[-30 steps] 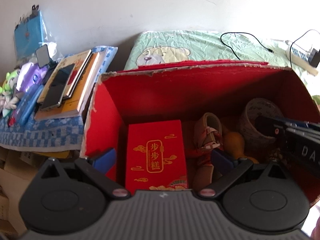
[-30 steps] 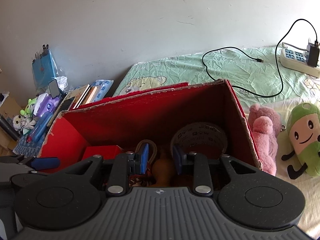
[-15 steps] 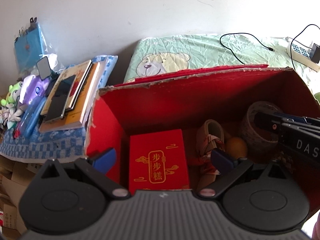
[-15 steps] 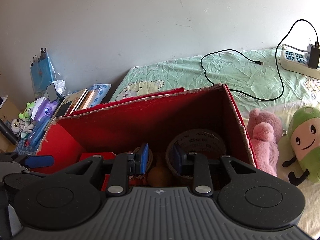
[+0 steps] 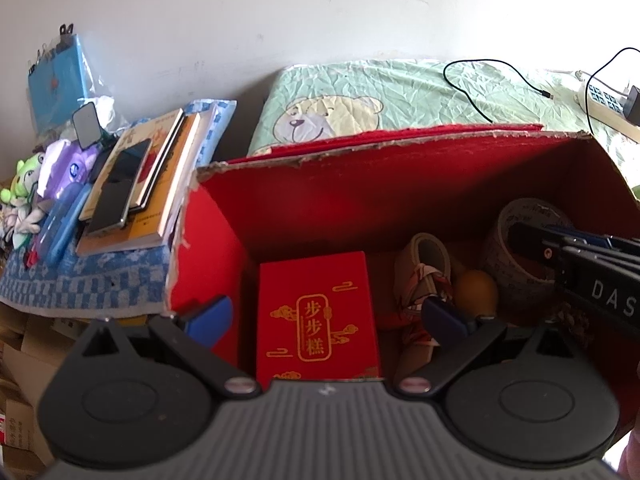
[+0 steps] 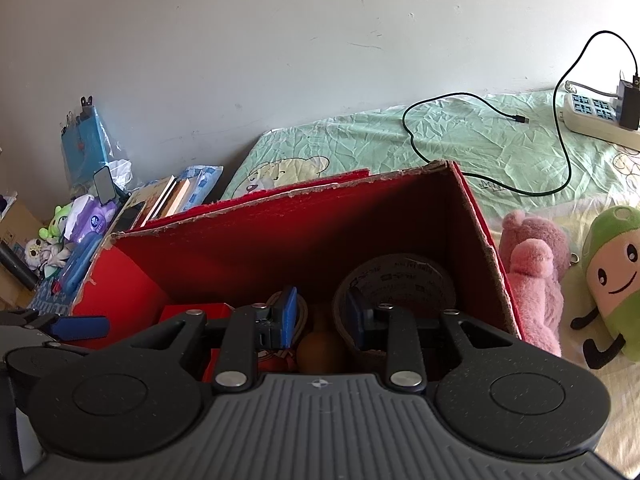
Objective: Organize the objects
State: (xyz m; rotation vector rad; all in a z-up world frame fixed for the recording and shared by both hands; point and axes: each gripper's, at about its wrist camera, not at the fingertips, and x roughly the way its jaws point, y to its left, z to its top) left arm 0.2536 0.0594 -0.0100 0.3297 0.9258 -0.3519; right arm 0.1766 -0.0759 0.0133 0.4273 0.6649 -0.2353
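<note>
An open red cardboard box holds a red gift box with gold characters, a small shoe, an orange gourd and a tape roll. My left gripper hangs open wide over the gift box with nothing in it. My right gripper is inside the box, its blue pads a narrow gap apart with nothing pinched. The gourd lies below that gap. The right pad stands beside the tape roll. In the left wrist view the right gripper reaches over the roll.
Left of the box, a stack of books with a phone on top lies on a blue checked cloth. On the bed to the right lie a pink plush and a green plush. Behind them are a black cable and a power strip.
The box sits slightly lower in the left wrist view than a second ago. Both grippers keep the same opening, and nothing in the box has moved.
</note>
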